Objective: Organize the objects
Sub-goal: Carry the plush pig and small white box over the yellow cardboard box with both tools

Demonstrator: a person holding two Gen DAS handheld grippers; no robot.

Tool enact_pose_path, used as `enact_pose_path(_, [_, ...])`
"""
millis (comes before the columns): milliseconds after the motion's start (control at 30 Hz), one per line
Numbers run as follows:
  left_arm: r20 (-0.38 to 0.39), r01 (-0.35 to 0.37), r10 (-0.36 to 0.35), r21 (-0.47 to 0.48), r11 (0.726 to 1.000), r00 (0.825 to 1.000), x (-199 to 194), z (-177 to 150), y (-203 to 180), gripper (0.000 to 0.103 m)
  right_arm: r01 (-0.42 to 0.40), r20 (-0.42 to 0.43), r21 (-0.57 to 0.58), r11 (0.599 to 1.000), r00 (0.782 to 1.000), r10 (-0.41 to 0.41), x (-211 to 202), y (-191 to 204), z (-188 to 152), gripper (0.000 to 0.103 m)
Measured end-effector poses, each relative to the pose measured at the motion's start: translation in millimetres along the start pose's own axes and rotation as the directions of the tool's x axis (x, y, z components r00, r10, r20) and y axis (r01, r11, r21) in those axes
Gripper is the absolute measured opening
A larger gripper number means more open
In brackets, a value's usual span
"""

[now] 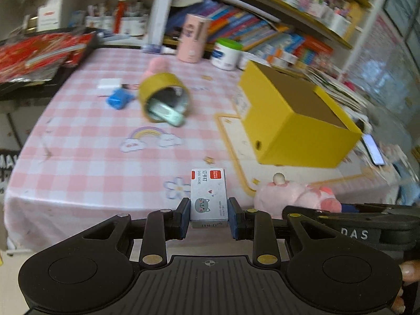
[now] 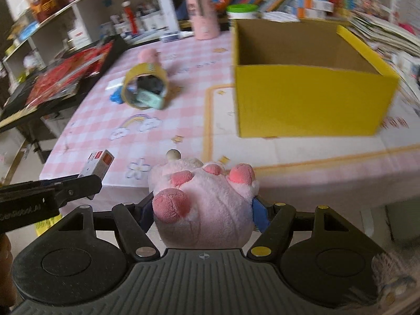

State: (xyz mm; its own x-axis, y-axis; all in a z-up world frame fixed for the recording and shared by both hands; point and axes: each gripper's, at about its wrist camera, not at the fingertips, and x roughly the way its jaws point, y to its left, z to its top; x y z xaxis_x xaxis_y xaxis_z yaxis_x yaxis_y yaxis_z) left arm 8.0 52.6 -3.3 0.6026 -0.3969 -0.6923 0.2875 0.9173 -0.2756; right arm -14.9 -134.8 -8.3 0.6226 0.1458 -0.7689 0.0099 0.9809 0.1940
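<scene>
With the staple box [image 1: 208,197] clamped in the left gripper [image 1: 209,219] fingers and the plush paw [image 2: 203,204] in the right gripper [image 2: 203,210] above the bench [image 1: 78,157] edge, either could be dropped short of the yellow box [image 2: 312,99] if grip is loosened.

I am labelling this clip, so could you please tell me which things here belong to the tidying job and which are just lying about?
In the job:
left gripper holding the staple box
right gripper holding the pink plush paw
open yellow box
tape roll

Lying about:
pink cylinder
green-lidded jar
shelved books
</scene>
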Motion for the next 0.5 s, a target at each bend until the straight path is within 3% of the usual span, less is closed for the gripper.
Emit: enact_pose_path(500, [-0.047,0.153,-0.147,0.149,0.977,0.988,19.1,0.3,-64.1,0.028,0.132,0.027,0.15,0.98,0.99,-0.137,-38.1,-53.5,-26.6,0.069])
